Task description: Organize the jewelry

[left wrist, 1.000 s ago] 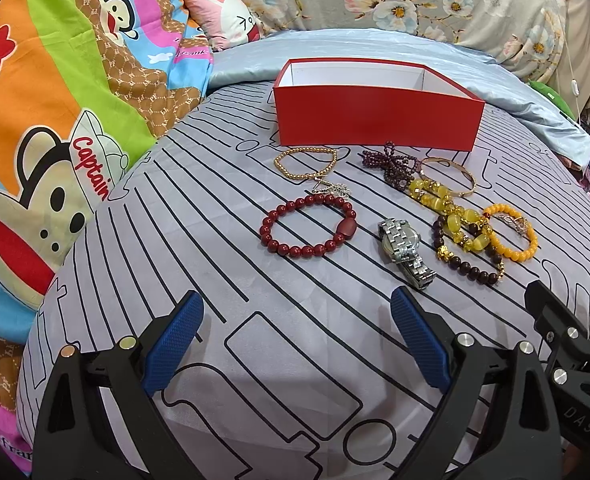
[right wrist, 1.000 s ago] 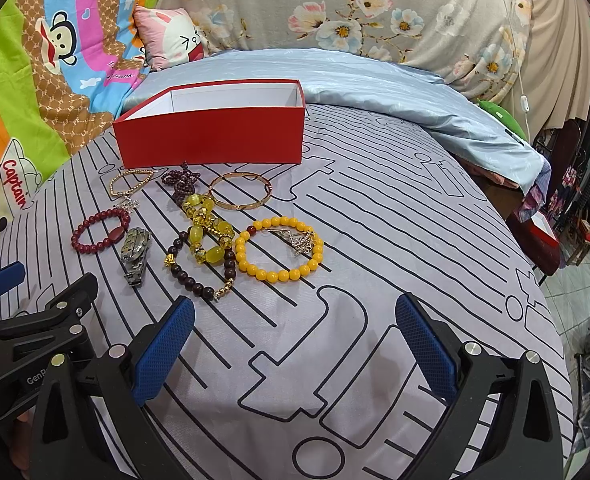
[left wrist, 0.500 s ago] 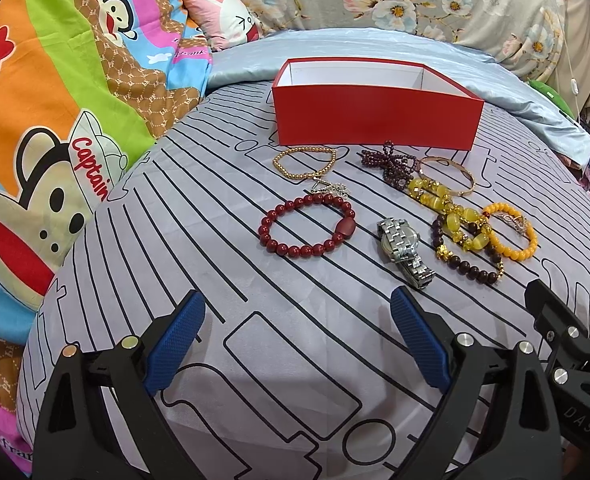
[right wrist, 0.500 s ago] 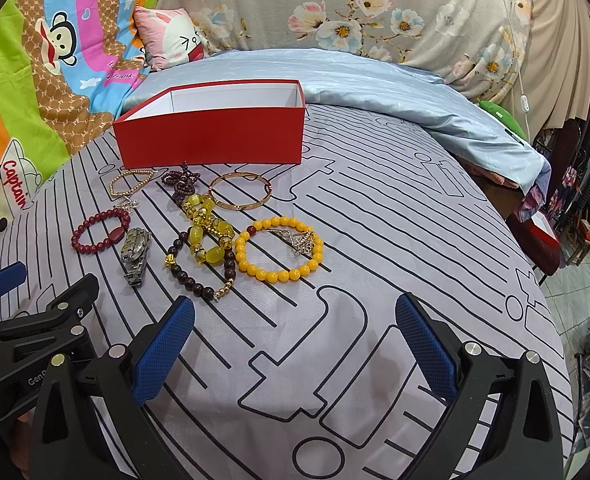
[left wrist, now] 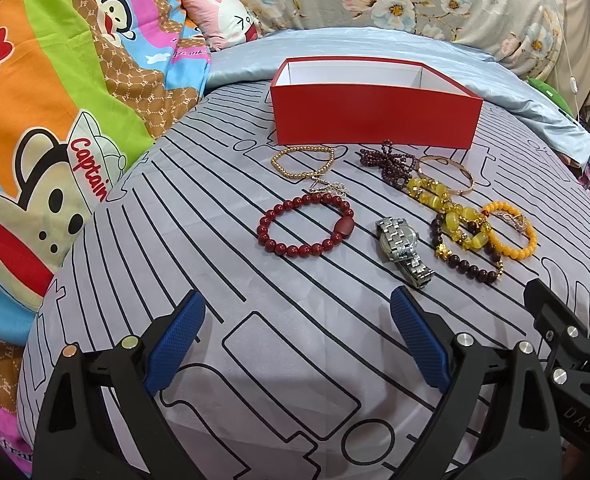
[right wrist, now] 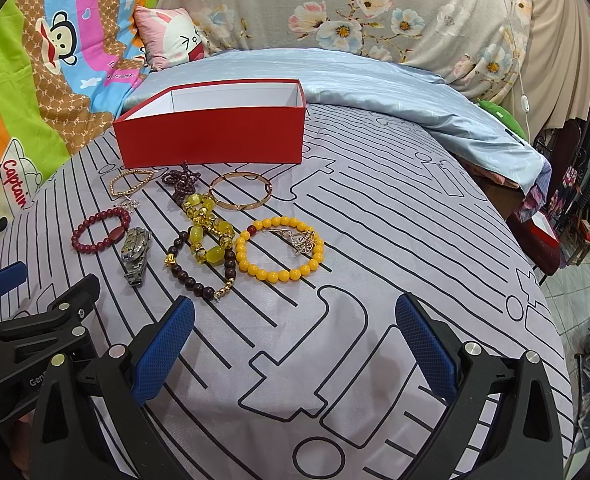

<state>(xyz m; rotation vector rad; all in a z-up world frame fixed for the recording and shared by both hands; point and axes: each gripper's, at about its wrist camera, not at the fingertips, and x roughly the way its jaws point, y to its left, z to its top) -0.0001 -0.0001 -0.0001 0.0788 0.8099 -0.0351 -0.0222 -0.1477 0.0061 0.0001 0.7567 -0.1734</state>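
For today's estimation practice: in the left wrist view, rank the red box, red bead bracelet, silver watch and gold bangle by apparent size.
1. red box
2. red bead bracelet
3. silver watch and gold bangle: look alike, and the bangle lies farther off, so unranked.

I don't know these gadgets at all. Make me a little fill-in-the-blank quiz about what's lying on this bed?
1. The open box behind the jewelry is ____ on the outside.
2. The metal watch lies beside a bracelet of dark ____ beads.
3. Both the left gripper and the right gripper are empty and stand ____.
4. Inside, the box walls are ____.

Missing words: red; red; open; white
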